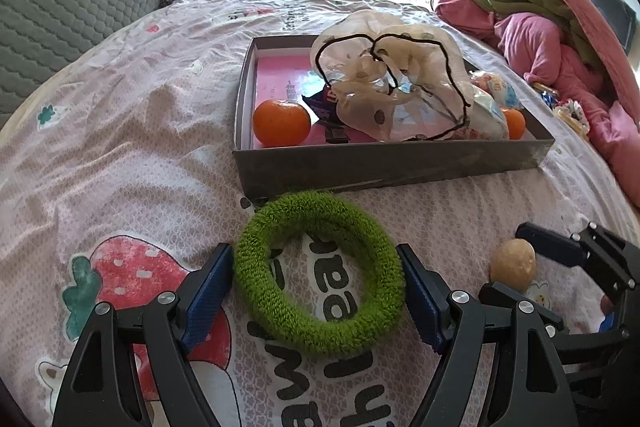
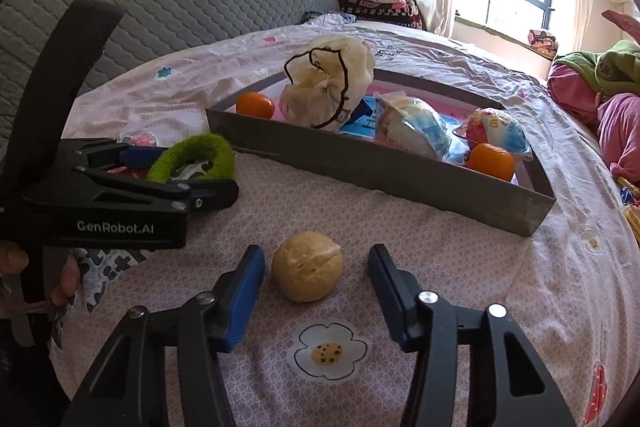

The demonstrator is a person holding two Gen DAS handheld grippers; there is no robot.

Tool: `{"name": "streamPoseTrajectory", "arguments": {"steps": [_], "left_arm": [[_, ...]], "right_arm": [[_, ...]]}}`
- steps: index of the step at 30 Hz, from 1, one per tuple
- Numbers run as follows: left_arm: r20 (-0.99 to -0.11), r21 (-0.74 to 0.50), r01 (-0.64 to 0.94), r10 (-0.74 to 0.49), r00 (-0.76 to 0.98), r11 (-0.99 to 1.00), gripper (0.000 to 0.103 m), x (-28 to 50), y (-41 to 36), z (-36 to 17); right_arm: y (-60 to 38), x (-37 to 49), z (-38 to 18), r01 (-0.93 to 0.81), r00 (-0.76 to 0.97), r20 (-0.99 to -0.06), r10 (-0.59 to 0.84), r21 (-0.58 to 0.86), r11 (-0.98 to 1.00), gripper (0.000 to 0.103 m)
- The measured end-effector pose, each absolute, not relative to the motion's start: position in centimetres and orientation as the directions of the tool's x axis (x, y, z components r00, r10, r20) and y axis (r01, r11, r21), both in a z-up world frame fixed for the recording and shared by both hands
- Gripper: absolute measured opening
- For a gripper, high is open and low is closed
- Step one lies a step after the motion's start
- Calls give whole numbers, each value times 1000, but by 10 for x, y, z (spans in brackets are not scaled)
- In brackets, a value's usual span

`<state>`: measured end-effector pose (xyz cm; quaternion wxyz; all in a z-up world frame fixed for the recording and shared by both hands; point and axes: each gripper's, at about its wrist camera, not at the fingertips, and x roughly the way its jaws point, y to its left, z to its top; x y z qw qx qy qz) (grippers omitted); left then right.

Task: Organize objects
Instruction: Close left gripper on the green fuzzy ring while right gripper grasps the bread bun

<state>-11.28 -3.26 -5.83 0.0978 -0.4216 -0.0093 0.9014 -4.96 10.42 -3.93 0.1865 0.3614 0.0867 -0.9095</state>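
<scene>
left gripper (image 1: 316, 291): spread wide, pads flanking the green hair tie (image 1: 318, 273) on the bed, ready to pinch it.
right gripper (image 2: 316, 279): released, astride the walnut (image 2: 307, 266), not touching.
box (image 1: 384, 167): beyond both, likely destination.

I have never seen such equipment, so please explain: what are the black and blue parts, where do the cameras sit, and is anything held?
No robot arm here: a person carries a two-finger tool in each hand, each with a camera looking along its fingers. The left view shows the left tool open around a green ring on the bedsheet. The right view shows the right tool around a walnut, gaps on both sides. Nothing is held yet. Behind is a box with oranges and bags.
</scene>
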Motion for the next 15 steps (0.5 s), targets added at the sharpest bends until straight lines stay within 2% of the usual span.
{"name": "streamPoseTrajectory", "arguments": {"steps": [2, 4, 11, 15], "left_arm": [[-759, -113, -168, 194, -622, -979, 81, -115, -34, -59], [-755, -124, -168, 203, -623, -978, 81, -116, -36, -59], [-752, -122, -174, 206, -626, -977, 81, -116, -36, -60], [-749, -126, -183, 214, -627, -975, 71, -114, -35, -60]], "right_arm": [[105, -51, -39, 403, -670, -689, -277, -23, -915, 47], [104, -51, -39, 412, -666, -688, -289, -16, -911, 35], [101, -49, -40, 438, -656, -691, -304, -21, -899, 35], [103, -50, -40, 437, -649, -692, -316, 1, -899, 35]]}}
